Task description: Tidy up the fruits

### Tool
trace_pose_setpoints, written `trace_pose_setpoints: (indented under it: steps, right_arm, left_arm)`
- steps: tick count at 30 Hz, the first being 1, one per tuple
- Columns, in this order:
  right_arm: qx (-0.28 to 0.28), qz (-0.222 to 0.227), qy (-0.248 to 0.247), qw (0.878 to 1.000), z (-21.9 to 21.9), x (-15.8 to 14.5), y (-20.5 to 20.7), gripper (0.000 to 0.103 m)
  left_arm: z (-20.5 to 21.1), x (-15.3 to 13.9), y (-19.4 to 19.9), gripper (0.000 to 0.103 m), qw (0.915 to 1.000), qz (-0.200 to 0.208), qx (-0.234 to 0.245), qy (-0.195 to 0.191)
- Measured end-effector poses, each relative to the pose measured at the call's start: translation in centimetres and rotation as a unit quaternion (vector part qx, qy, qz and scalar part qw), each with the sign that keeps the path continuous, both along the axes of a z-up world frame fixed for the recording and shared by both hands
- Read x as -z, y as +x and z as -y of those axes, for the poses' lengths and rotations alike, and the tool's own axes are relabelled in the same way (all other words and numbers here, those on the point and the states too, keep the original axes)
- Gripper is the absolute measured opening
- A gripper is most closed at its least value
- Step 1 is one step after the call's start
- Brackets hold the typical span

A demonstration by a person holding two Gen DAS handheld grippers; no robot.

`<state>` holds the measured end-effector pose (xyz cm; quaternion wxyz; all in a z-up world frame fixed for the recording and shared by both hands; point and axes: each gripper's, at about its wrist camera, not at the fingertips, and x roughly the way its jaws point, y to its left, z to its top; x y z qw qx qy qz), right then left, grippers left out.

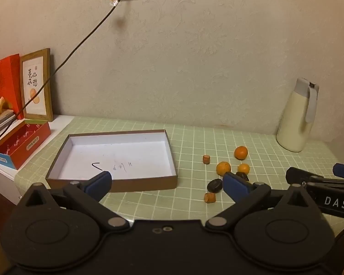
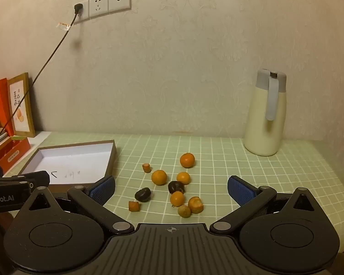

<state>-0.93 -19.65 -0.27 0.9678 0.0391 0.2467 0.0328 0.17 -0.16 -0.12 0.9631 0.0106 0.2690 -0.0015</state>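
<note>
Several small oranges [image 2: 159, 177], two dark fruits [image 2: 143, 194] and two small brown stubs [image 2: 134, 206] lie loose on the green checked tablecloth [image 2: 217, 160]. They also show in the left wrist view [image 1: 223, 168]. A shallow brown box lid with a white inside [image 1: 117, 155] lies to their left, with nothing in it; it also shows in the right wrist view [image 2: 75, 160]. My left gripper [image 1: 167, 183] is open and empty, near the lid's front edge. My right gripper [image 2: 171, 189] is open and empty, just short of the fruit pile.
A cream thermos jug [image 2: 266, 114] stands at the back right. A red carton [image 1: 23, 144], a framed picture [image 1: 36, 84] and books stand at the left. A black cord [image 1: 80, 43] runs from the wall socket down to the left.
</note>
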Motion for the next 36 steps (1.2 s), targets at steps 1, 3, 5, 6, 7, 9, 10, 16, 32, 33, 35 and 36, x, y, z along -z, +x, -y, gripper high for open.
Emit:
trace_pose_setpoints:
  steps: [1,3,5,6,7,9,10,16,32,33,35,36]
  right_arm:
    - [0.0,0.001,-0.001,1.0,0.0,0.0,0.0,0.103]
    - [0.0,0.001,-0.001,1.0,0.1,-0.1,0.1,0.103]
    - [0.0,-0.004,-0.002,1.0,-0.2,0.0,0.0,0.103]
    - [0.0,-0.005,-0.001,1.0,0.0,0.1,0.1,0.103]
    - [0.0,-0.006,-0.001,1.0,-0.1,0.2,0.0,0.103]
    - [-0.002,-0.007,0.003,1.0,0.0,0.2,-0.1,0.103]
    - [-0.003,-0.008,0.005,1.0,0.1,0.2,-0.2,0.103]
    - [-0.005,-0.012,0.003,1.0,-0.2,0.2,0.2,0.103]
    - [-0.011,-0.018,0.004,1.0,-0.5,0.9,-0.1,0.103]
    - [-0.011,-0.019,0.003,1.0,-0.4,0.9,0.0,0.103]
    - [-0.01,-0.022,0.004,1.0,-0.4,1.0,0.1,0.103]
    - [-0.009,-0.023,0.005,1.0,-0.4,1.0,0.1,0.103]
  left_arm:
    - [0.1,0.1,0.1,0.097,1.0,-0.002,-0.001,0.001]
    - [-0.2,0.2,0.0,0.097,0.9999,-0.005,-0.003,-0.009]
    - [-0.1,0.4,0.0,0.097,0.9999,-0.009,-0.001,-0.006]
    - [0.1,0.4,0.0,0.097,0.9999,-0.01,-0.001,-0.004]
    - [0.2,0.5,0.0,0.097,0.9999,-0.011,-0.002,-0.002]
    - [-0.5,0.5,0.0,0.097,0.9999,-0.013,0.001,-0.009]
    - [-0.6,0.6,-0.1,0.097,0.9999,-0.012,0.002,-0.01]
    - [-0.6,0.7,0.0,0.097,0.9998,-0.016,0.005,-0.009]
    - [-0.1,1.0,-0.1,0.097,0.9998,-0.016,0.01,-0.001]
    - [-0.1,1.0,-0.1,0.097,0.9998,-0.016,0.009,0.0]
    - [0.0,1.2,0.0,0.097,0.9998,-0.018,0.01,0.001]
    - [0.0,1.2,0.1,0.097,0.9998,-0.019,0.01,0.0]
